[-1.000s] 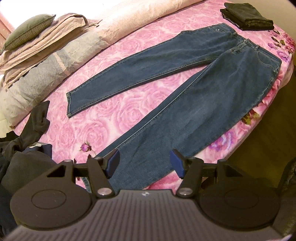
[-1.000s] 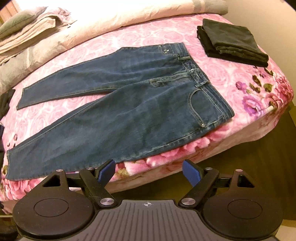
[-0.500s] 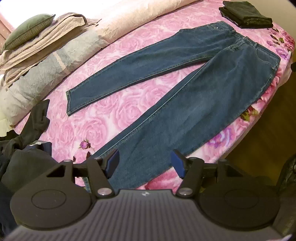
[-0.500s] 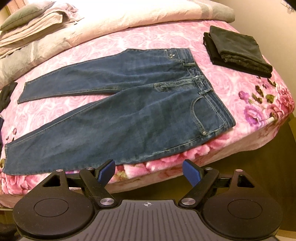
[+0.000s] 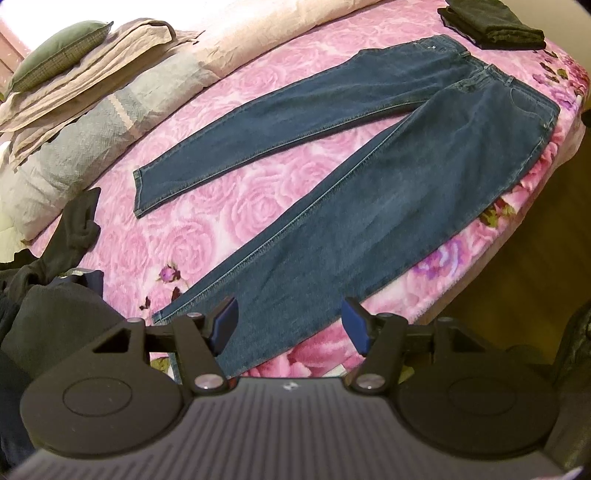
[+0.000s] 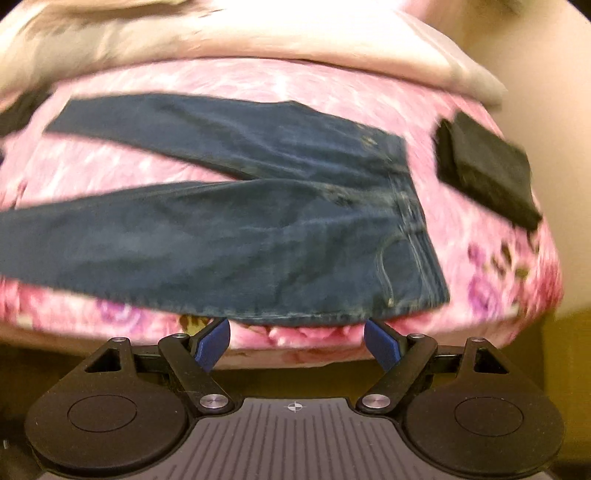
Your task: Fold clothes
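Observation:
A pair of blue jeans lies flat on the pink rose bedspread, legs spread apart, waist at the far right. My left gripper is open and empty, just above the hem end of the near leg. In the blurred right wrist view the jeans lie across the bed. My right gripper is open and empty, just below the near edge of the jeans' hip at the bed's edge.
A folded dark garment lies beyond the waist, also in the right wrist view. A heap of dark clothes sits at the left. Pillows and a rolled quilt line the far side. Brown floor lies beyond the bed edge.
My right gripper has dropped and moved in close to the jeans' hip edge, blurring its view. My left gripper has shifted only slightly over the near leg's hem.

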Demonstrator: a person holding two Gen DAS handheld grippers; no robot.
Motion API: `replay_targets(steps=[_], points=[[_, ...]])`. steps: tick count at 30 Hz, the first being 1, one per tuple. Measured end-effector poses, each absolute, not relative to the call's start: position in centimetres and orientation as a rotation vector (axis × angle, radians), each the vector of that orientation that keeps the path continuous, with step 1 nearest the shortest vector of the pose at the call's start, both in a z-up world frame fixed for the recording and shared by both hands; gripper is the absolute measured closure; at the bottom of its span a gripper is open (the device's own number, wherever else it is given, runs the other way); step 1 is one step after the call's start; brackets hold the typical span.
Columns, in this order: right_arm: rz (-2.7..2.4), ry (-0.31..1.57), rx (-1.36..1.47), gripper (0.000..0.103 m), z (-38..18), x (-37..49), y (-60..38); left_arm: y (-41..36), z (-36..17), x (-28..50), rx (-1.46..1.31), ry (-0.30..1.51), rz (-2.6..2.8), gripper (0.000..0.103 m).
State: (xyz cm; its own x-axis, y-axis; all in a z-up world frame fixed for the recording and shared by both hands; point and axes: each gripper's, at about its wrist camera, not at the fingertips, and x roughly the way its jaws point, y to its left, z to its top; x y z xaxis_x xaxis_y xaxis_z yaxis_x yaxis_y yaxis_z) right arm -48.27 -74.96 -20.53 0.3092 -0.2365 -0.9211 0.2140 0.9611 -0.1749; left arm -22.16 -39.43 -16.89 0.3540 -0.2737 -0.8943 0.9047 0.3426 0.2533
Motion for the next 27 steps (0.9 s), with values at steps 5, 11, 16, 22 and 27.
replay_targets(steps=[5, 11, 16, 22, 27], points=[[-0.078, 1.320, -0.150, 0.020, -20.1, -46.7, -71.4, -39.2, -17.1, -22.4, 0.873, 0.882, -0.900, 0.045], [0.040, 1.359, -0.282, 0.020, -21.0, -46.0, -68.0, -38.3, -17.1, -22.7, 0.844, 0.895, -0.872, 0.045], [0.098, 1.365, -0.320, 0.020, -21.7, -45.3, -67.2, -36.8, -17.4, -22.8, 0.806, 0.930, -0.814, 0.045], [0.103, 1.377, -0.251, 0.020, -22.0, -44.0, -68.1, -36.1, -17.8, -22.6, 0.778, 0.955, -0.787, 0.045], [0.022, 1.367, -0.157, 0.020, -22.0, -43.1, -70.6, -36.6, -18.0, -22.4, 0.773, 0.955, -0.801, 0.045]])
